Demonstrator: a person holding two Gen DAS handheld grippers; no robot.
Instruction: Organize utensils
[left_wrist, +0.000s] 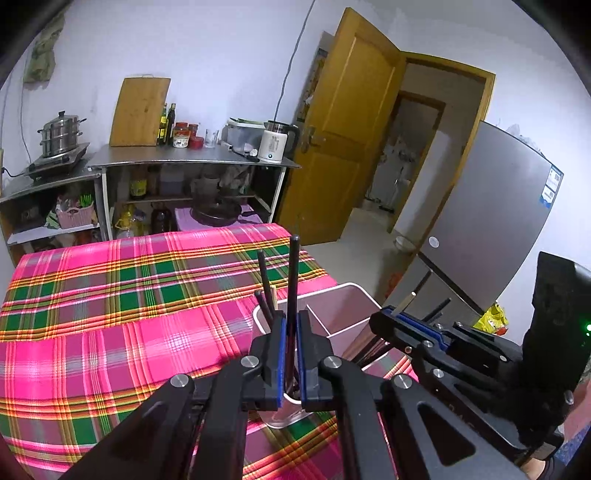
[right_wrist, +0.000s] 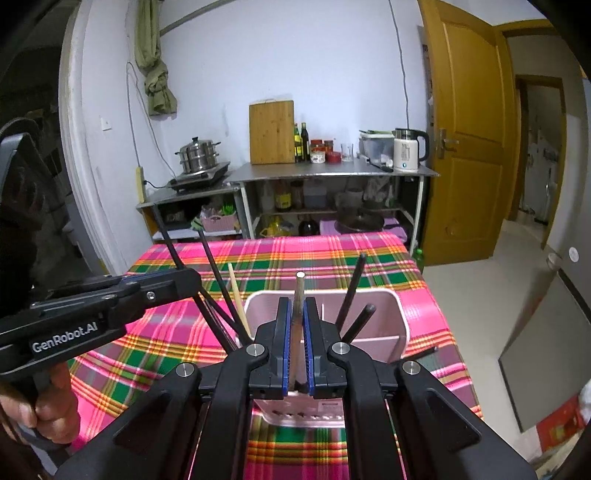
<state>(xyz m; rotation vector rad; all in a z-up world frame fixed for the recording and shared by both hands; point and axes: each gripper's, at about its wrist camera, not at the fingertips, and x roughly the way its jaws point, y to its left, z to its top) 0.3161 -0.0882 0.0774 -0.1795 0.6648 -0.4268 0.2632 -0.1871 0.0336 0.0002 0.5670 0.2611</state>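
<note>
A pale pink utensil holder (right_wrist: 369, 334) with divided compartments stands on the plaid tablecloth (right_wrist: 314, 258); it also shows in the left wrist view (left_wrist: 343, 310). My left gripper (left_wrist: 291, 332) is shut on a black chopstick (left_wrist: 293, 280) that stands upright over the holder's left compartment. My right gripper (right_wrist: 299, 325) is shut on a metal-tipped wooden chopstick (right_wrist: 299, 295) held upright over the holder. Several black chopsticks (right_wrist: 351, 291) and a pale one (right_wrist: 236, 295) lean in the holder. The left gripper also shows in the right wrist view (right_wrist: 159, 284).
The table's right edge drops to a tiled floor (right_wrist: 491, 266). A grey refrigerator (left_wrist: 491, 221) stands at the right. Steel shelving (right_wrist: 332, 173) with a kettle (right_wrist: 406, 149), bottles, cutting board and steamer pot (right_wrist: 197, 153) lines the far wall. A wooden door (right_wrist: 465, 140) stands open.
</note>
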